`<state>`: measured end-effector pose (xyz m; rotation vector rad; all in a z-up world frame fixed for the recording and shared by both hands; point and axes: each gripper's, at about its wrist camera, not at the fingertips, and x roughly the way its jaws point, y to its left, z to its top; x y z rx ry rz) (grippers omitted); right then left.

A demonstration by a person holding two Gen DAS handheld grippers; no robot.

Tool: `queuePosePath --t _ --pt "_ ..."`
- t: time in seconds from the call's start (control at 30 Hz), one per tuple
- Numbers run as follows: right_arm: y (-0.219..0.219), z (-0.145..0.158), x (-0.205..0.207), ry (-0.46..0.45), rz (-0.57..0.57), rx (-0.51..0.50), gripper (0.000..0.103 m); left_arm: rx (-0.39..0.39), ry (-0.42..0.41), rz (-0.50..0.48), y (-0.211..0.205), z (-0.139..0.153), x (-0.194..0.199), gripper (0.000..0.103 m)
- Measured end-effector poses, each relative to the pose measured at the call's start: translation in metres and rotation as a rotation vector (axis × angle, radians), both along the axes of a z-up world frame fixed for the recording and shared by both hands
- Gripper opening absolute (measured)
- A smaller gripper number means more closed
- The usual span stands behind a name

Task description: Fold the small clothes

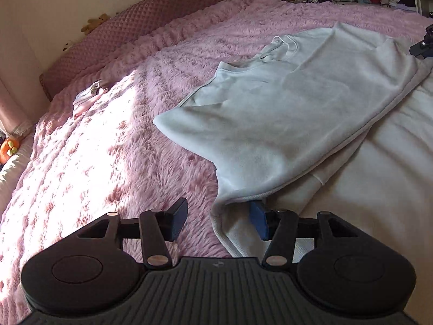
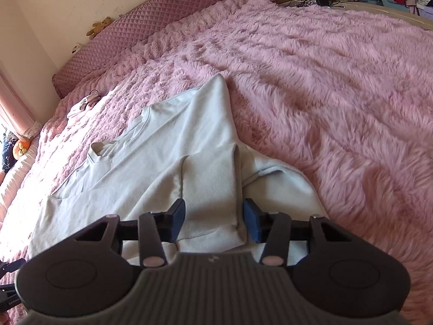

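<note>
Pale shirt (image 2: 151, 168) spread on the bed (image 2: 338, 86), a folded sleeve lying between the spread right fingers (image 2: 215, 223), its hem beside the spread left fingers (image 1: 220, 223); edges should be pinched evenly before folding.

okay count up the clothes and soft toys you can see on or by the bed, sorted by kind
Pale top, spread on the pink blanket: 1
Small white and pink garment, further up the bed: 1
Teddy bear atop the headboard cushion: 1
Orange plush at the bed's edge: 1
Total: 4
</note>
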<state>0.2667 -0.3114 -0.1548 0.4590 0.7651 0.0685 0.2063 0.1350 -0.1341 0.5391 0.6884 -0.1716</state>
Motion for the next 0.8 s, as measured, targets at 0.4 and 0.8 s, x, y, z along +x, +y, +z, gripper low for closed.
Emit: queuePosePath --t 0.4,0.8 --pt "0.001 0.027 -0.012 -0.080 -0.008 -0.006 0.002 0.036 -0.105 0.009 -0.004 0.007 -0.012 0.005" --pt "-0.007 0.000 -0.029 0.025 -0.040 -0.009 0.003 -0.070 -0.036 0.204 0.011 -0.009 -0.023 0.000"
